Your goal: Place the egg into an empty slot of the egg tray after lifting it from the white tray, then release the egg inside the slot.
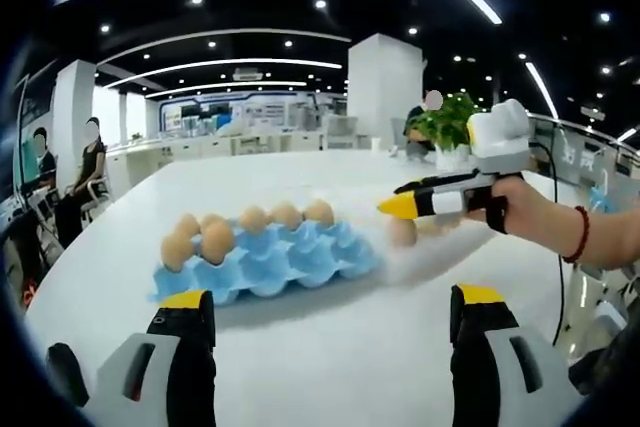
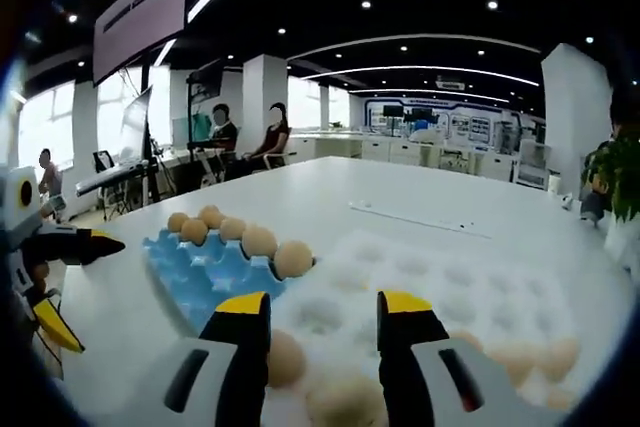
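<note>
An egg (image 2: 345, 399) lies low in the frame between the right gripper (image 2: 322, 312)'s wide jaws, in the white tray (image 2: 430, 282), with clear counter (image 2: 420, 197) beyond. The blue egg tray (image 2: 205, 272) at left holds eggs along its far edge. The left gripper (image 1: 335, 305)'s jaws are wide, holding nothing.

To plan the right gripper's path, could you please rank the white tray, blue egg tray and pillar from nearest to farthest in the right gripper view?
1. White tray: under and just ahead of the right gripper.
2. Blue egg tray: ahead on the left, beside the white tray.
3. Pillar: far back, past the table.
</note>
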Available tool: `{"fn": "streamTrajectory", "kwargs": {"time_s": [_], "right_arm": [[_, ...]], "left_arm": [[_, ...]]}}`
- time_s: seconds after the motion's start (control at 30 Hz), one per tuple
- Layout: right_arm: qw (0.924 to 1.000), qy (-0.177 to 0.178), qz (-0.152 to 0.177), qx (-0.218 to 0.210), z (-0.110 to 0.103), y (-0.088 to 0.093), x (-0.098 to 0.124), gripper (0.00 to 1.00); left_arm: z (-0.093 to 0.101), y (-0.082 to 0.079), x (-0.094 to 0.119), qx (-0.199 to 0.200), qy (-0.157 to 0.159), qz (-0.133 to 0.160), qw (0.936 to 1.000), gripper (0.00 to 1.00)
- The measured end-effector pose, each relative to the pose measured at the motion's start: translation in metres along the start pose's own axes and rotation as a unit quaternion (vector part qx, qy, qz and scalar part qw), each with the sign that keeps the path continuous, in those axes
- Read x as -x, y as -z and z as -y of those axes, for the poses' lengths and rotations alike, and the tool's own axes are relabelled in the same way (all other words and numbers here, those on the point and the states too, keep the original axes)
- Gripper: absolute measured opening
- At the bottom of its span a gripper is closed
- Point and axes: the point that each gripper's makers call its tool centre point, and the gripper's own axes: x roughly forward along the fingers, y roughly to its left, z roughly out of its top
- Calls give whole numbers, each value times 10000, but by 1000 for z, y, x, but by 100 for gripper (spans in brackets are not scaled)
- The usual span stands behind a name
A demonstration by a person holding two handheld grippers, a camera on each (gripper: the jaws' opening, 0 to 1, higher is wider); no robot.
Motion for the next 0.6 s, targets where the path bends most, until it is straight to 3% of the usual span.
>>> {"fn": "streamTrajectory", "kwargs": {"time_s": [0.43, 0.6], "right_arm": [[10000, -24, 59, -9, 14, 2, 18, 45], [9999, 143, 46, -54, 29, 8, 28, 44]], "left_arm": [[-1, 1, -4, 16, 14, -32, 10000, 99], [-1, 3, -3, 13, 26, -67, 10000, 99]]}}
